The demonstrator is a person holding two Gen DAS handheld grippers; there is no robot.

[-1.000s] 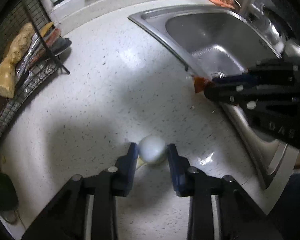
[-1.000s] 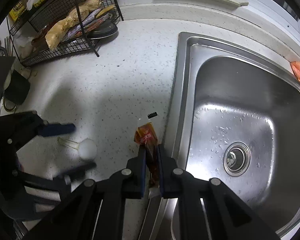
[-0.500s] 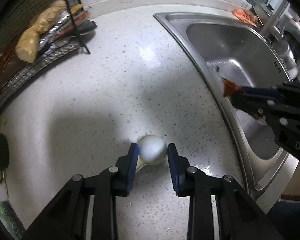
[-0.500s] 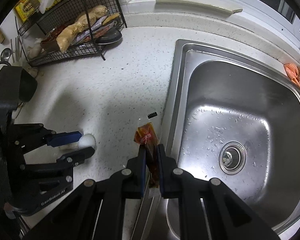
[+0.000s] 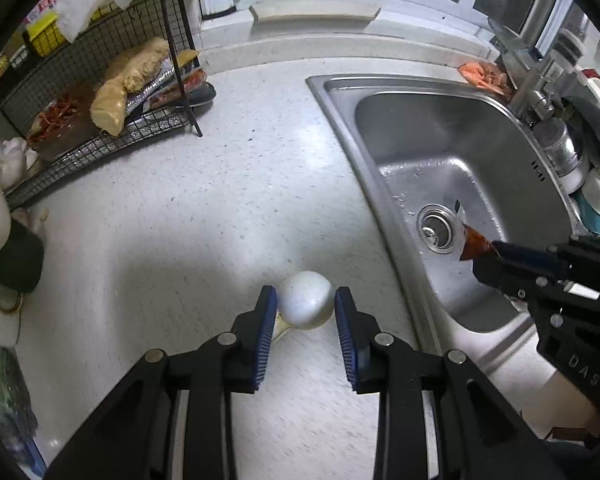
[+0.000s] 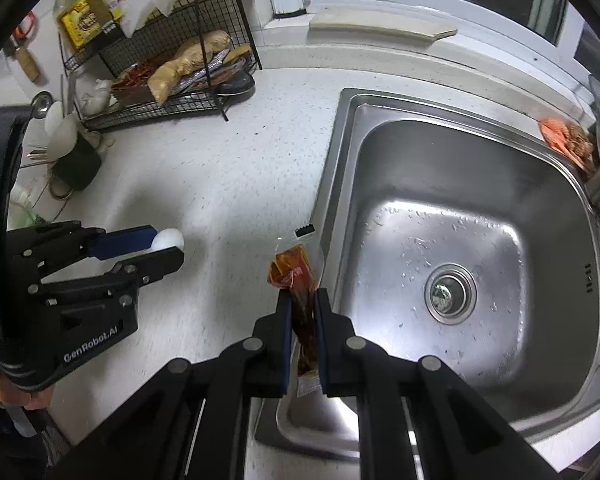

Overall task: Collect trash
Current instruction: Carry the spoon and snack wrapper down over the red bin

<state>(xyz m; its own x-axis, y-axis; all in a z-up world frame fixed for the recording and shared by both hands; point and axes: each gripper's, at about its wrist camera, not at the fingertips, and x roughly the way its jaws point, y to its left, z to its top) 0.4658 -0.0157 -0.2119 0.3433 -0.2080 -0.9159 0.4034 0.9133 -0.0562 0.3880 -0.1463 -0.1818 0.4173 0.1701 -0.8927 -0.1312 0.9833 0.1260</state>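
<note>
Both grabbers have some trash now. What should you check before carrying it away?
1. Left hand-held gripper shut on the white eggshell: ok.
2. Eggshell uncracked by the squeeze: cannot tell.
3. Right hand-held gripper clamped on the red sauce packet: ok.
4. Packet dripping: cannot tell.
5. Both pieces lifted off the counter: ok, they look raised.
6. Trash bin in sight to carry them to: not ok, none visible.
</note>
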